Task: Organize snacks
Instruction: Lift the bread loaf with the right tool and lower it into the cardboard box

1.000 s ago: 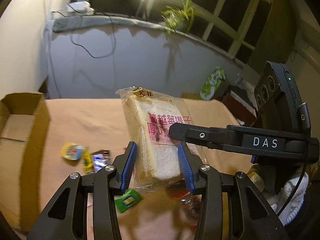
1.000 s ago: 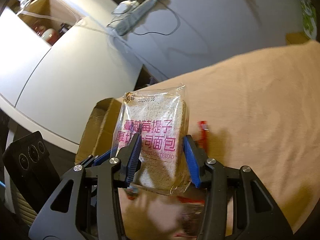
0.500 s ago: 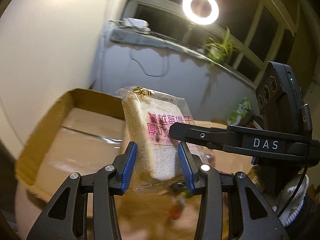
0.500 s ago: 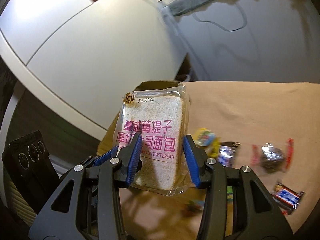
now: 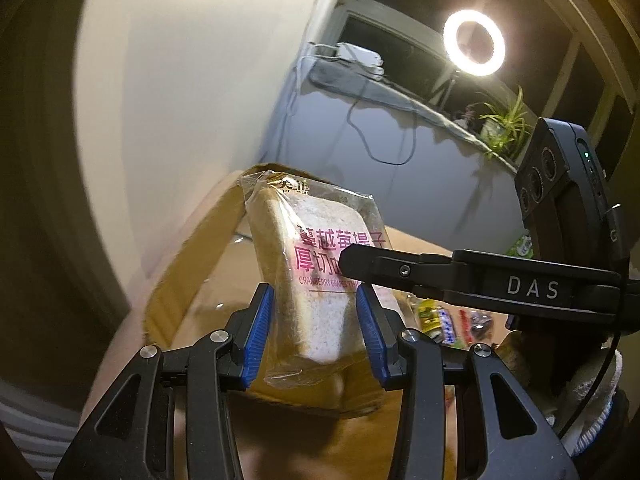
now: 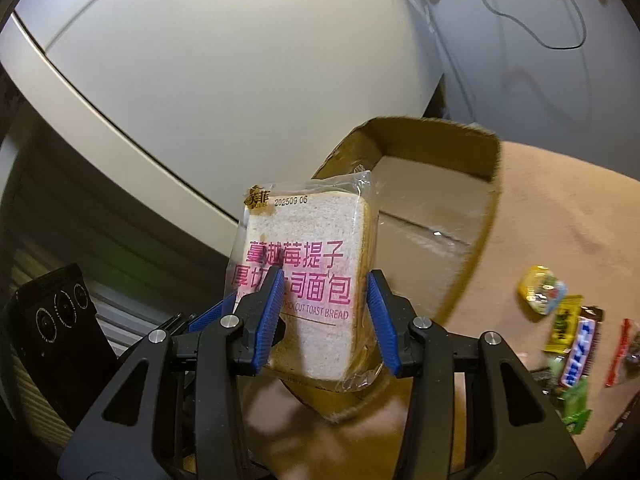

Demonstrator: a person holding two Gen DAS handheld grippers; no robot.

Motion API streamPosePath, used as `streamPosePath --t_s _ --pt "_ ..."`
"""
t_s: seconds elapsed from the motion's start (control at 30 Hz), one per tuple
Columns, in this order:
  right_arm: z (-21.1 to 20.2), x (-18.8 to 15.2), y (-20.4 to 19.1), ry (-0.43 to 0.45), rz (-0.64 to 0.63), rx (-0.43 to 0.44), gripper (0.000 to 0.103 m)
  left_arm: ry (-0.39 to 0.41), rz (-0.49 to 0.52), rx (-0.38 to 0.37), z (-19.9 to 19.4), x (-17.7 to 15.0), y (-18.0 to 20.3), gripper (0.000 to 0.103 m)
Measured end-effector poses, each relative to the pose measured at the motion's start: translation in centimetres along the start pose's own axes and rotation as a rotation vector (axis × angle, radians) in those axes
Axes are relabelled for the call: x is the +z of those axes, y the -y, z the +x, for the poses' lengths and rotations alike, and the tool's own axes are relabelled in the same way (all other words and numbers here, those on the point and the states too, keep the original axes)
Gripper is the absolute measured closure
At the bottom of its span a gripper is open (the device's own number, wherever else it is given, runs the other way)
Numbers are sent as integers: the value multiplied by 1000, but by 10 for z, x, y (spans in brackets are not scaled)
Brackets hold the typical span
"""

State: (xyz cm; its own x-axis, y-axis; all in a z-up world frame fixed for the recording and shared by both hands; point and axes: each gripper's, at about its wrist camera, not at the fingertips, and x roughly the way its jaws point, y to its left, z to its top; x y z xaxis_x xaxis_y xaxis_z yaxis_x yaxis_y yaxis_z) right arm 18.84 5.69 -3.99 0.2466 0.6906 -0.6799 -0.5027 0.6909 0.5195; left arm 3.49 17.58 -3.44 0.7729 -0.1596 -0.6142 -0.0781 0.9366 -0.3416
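A clear bag of sliced toast bread with pink lettering (image 5: 320,280) is held upright in the air by both grippers. My left gripper (image 5: 316,328) is shut on its lower part. My right gripper (image 6: 324,316) is shut on it too, crossing in from the right in the left wrist view. The bread (image 6: 308,276) hangs over the near edge of an open cardboard box (image 6: 432,184), which also shows in the left wrist view (image 5: 188,264). Several small wrapped snacks (image 6: 568,320) lie on the tan cloth to the right of the box.
The tan cloth surface (image 6: 560,200) holds the box and the loose snacks (image 5: 440,320). A white curved wall (image 6: 240,60) stands behind the box. A grey ledge with cables, a plant (image 5: 504,128) and a ring light (image 5: 474,42) are at the back.
Both grippers have carried the bread leftward from above the loose snacks to above the cardboard box. The grip on the bread is unchanged.
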Motion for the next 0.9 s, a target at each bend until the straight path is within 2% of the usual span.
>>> streamPosePath --t_s 0.23,0.5,0.9 --pt "30 1 -5 -46 -4 -6 58 -24 -21 30 7 -4 -17 62" --pt "42 0 -6 -61 -13 -41 58 -20 5 77 9 -6 -15 62" --pt "19 -5 -13 -7 -88 -115 58 18 62 127 -5 -11 -1 62"
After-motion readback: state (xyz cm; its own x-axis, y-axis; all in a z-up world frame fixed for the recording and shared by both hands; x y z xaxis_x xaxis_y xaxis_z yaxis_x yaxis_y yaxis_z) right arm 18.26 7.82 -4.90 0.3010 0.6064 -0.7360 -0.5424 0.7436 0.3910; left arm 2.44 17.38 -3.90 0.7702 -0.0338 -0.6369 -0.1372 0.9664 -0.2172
